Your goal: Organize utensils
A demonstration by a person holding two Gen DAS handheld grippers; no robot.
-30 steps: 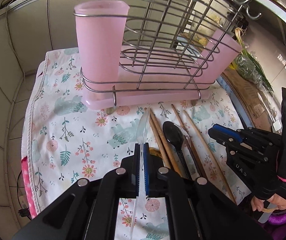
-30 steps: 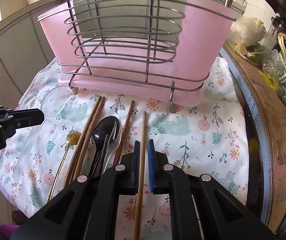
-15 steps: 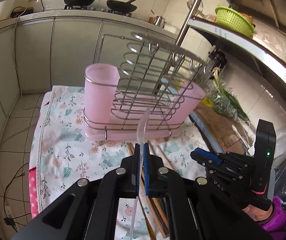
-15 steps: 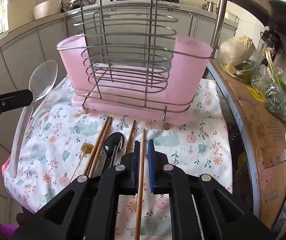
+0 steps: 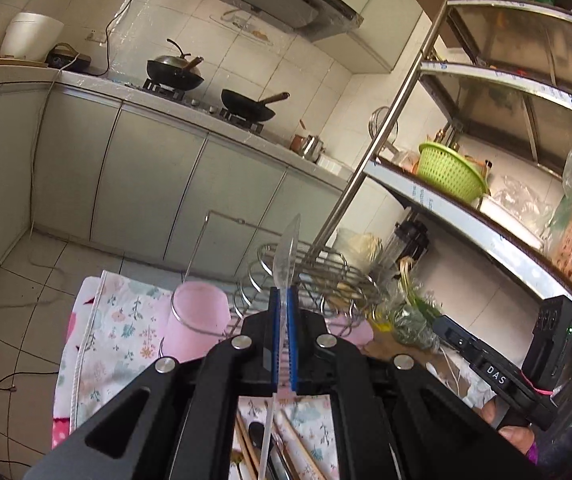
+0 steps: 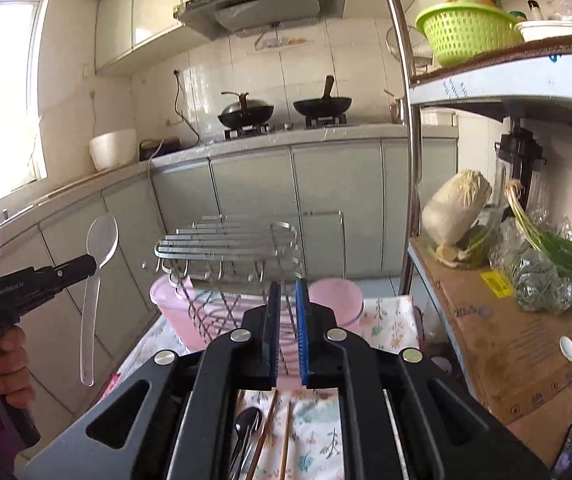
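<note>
Above the floral cloth [image 5: 125, 320], the left gripper [image 5: 283, 291] is closed tight on a clear plastic spoon [image 5: 286, 248], bowl up, approx. over the wire rack [image 5: 318, 268] w/ its pink cup [image 5: 199, 312]. The right gripper [image 6: 288, 285] is nearly closed; I cannot tell if it pinches a chopstick [image 6: 286, 440]. Step in hand: carrying to the holder. Next, I think: tip the spoon handle-down, align over the cup, then release.

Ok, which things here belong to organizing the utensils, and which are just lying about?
Job: clear spoon, clamped in the jaws of the left gripper; wire rack with pink cups; chopsticks and black spoon on the floral cloth.
Lying about: green basket, woks, cabbage, spring onions.
</note>
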